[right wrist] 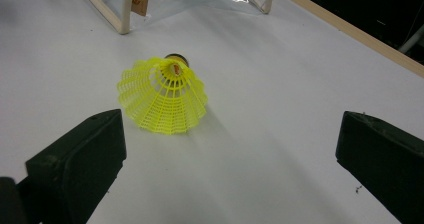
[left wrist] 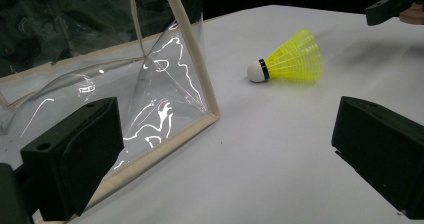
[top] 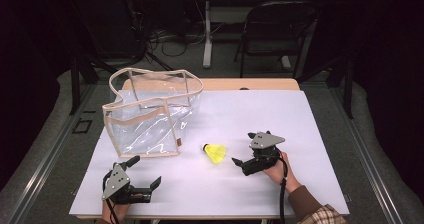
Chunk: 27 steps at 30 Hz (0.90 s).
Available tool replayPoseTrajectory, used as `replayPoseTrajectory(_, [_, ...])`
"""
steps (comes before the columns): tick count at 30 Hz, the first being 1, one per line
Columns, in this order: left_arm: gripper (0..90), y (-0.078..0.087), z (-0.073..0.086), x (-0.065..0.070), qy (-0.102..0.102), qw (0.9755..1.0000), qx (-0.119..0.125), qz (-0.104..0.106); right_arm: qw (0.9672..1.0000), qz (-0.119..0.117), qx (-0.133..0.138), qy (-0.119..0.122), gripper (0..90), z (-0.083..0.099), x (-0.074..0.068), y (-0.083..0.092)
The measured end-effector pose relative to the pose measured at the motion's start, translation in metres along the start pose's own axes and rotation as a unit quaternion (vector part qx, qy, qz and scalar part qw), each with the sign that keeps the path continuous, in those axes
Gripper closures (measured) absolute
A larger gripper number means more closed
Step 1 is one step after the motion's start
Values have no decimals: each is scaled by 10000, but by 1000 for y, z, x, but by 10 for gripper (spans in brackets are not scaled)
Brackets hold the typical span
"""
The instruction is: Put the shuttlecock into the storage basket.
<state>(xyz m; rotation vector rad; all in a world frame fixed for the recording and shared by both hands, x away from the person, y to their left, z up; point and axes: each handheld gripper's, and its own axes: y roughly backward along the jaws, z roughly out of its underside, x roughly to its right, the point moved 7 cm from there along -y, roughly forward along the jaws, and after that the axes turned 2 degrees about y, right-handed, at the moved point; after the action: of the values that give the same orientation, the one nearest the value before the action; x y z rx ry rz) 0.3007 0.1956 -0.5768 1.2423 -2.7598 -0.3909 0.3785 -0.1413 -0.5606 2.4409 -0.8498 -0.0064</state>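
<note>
A yellow plastic shuttlecock (top: pixel 216 153) with a white cork lies on its side on the white table (top: pixel 280 114). A clear plastic bag (top: pixel 150 114) with beige trim stands open-topped at the table's left. My right gripper (top: pixel 243 148) is open just right of the shuttlecock; in the right gripper view the shuttlecock (right wrist: pixel 164 96) lies ahead of the open gripper (right wrist: pixel 230 159), nearer the left jaw, untouched. My left gripper (top: pixel 146 171) is open near the front edge, below the bag. In the left gripper view the bag (left wrist: pixel 165 89) is close on the left and the shuttlecock (left wrist: pixel 292 59) lies farther off.
Beyond the table's wooden far edge (top: pixel 250 84) stand a black chair (top: pixel 280 29) and a white table leg (top: pixel 207 34), with cables on the floor. Grey floor runs along both sides of the table.
</note>
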Motion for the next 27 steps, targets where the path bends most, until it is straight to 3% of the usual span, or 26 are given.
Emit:
replayPoseTrajectory(14, [1, -1, 0, -1, -24, 10000, -19, -11, 9998, -171, -81, 68, 0, -5, 7, -17])
replayPoseTrajectory(27, [1, -2, 0, -1, -14, 10000, -16, 19, 9984, -443, -306, 182, 11, -6, -3, -35])
